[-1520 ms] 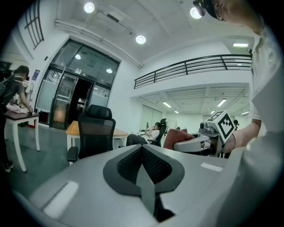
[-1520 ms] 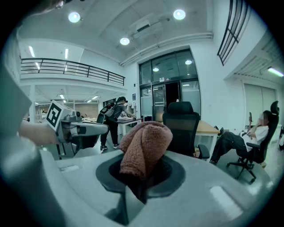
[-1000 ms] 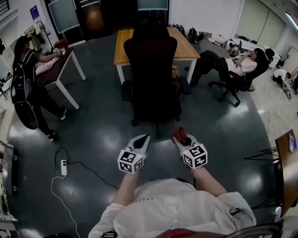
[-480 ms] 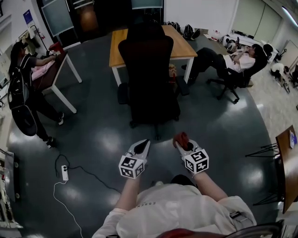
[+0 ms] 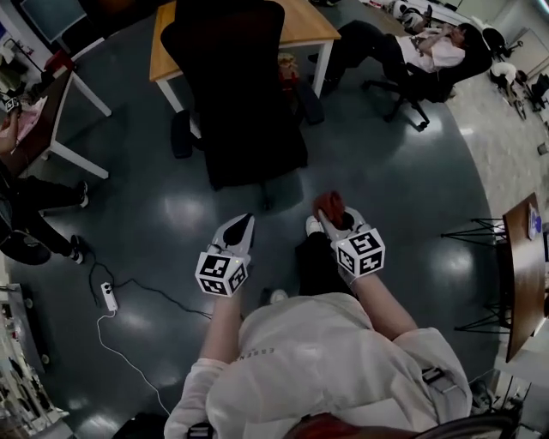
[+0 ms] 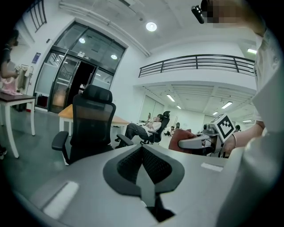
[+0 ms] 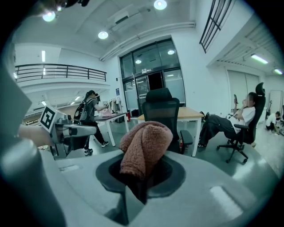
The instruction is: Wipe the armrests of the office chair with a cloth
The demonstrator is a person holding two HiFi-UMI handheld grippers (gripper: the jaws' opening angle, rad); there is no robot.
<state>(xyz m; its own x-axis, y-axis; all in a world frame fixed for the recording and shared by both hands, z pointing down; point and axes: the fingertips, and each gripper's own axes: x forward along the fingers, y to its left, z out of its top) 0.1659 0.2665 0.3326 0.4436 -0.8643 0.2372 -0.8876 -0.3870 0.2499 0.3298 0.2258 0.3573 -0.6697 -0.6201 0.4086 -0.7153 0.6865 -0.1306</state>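
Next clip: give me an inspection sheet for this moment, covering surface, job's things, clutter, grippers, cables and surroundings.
Surface: dark glossy floor, reflecting ceiling lights.
Job's things: black office chair ahead, back towards the person; armrests not yet touched; reddish-brown cloth, bunched.
Clutter: small reddish item beside the chair, too small to identify.
Grippers: left gripper shut, empty; right gripper shut on the cloth; both short of the chair.
Cables: white power strip on the floor at left, with a white cable and a black cable.
Surroundings: wooden table behind the chair; seated person at right; standing person at left.
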